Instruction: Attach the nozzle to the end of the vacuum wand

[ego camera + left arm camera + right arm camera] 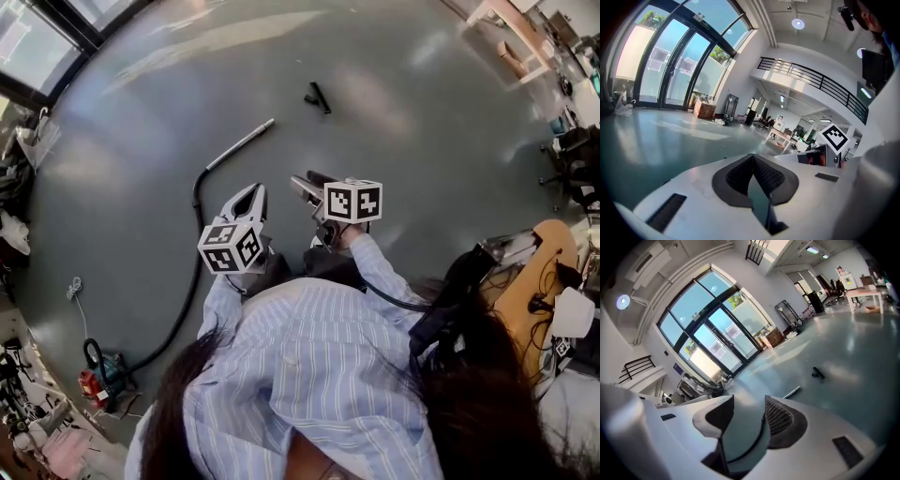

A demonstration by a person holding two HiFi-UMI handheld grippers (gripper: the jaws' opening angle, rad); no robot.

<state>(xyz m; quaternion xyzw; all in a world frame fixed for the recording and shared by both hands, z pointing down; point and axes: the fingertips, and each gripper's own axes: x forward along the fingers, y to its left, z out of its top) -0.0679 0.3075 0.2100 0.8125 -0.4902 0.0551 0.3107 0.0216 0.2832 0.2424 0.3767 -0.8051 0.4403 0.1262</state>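
The black nozzle (317, 97) lies alone on the grey floor, far ahead of both grippers; it also shows in the right gripper view as a small dark piece (817, 373). The silver vacuum wand (242, 143) lies on the floor to the left, joined to a black hose (195, 281); its tip (791, 392) shows just beyond the right jaws. My left gripper (253, 192) is held above the floor, shut and empty (752, 157). My right gripper (307, 181) hangs beside it, open, with nothing between its fingers (747, 401).
The hose runs back to a red and teal vacuum body (98, 375) at the lower left. Glass doors (717, 341) line the far wall. Desks and chairs (562, 141) crowd the right side, and a yellow seat (530, 272) stands close by.
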